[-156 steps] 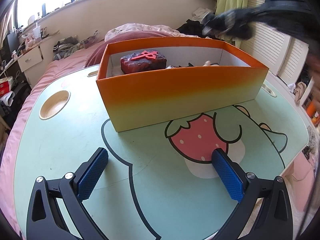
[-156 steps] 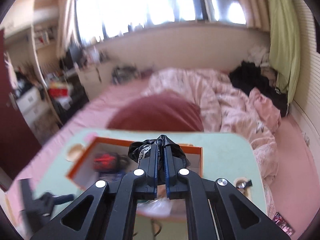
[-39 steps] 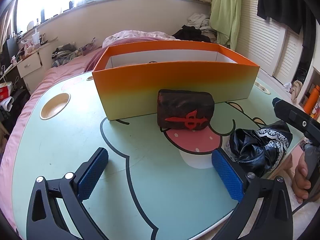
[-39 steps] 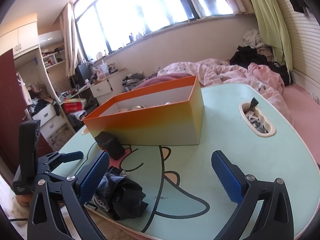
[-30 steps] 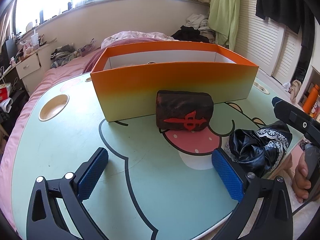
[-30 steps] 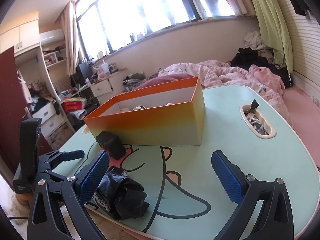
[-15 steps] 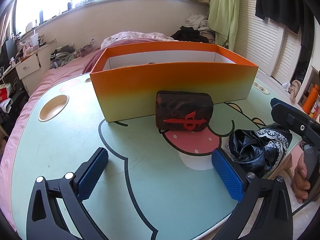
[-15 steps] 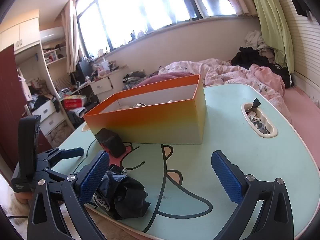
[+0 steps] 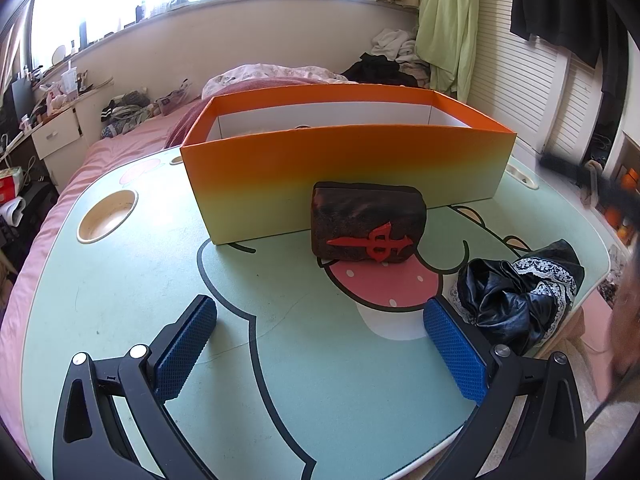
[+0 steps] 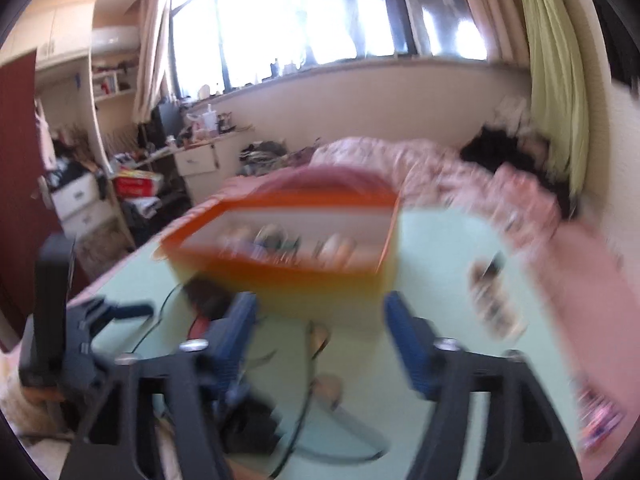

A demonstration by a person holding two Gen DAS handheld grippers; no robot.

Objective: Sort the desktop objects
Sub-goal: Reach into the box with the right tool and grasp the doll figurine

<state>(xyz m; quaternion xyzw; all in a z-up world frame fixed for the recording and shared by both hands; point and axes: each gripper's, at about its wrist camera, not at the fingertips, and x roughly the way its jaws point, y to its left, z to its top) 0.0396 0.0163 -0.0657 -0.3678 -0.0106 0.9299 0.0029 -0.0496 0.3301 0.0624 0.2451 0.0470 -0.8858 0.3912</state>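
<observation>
Oddly, dark pouch (image 9: pixel 367 222) bears red emblem (unreadable); left tool (image 9: pixel 320 342) open, right tool (image 10: pixel 320 330) closing, empty.

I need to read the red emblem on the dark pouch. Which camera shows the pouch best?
The left wrist view: the dark pouch sits sharp and centred in front of the orange box, red emblem facing the camera. The right wrist view is motion-blurred; there the pouch is only a dark smear beside the box, partly behind a finger.

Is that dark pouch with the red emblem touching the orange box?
Cannot tell. In the left wrist view the pouch overlaps the orange box wall, hiding any gap; the right wrist view is blurred.
</observation>
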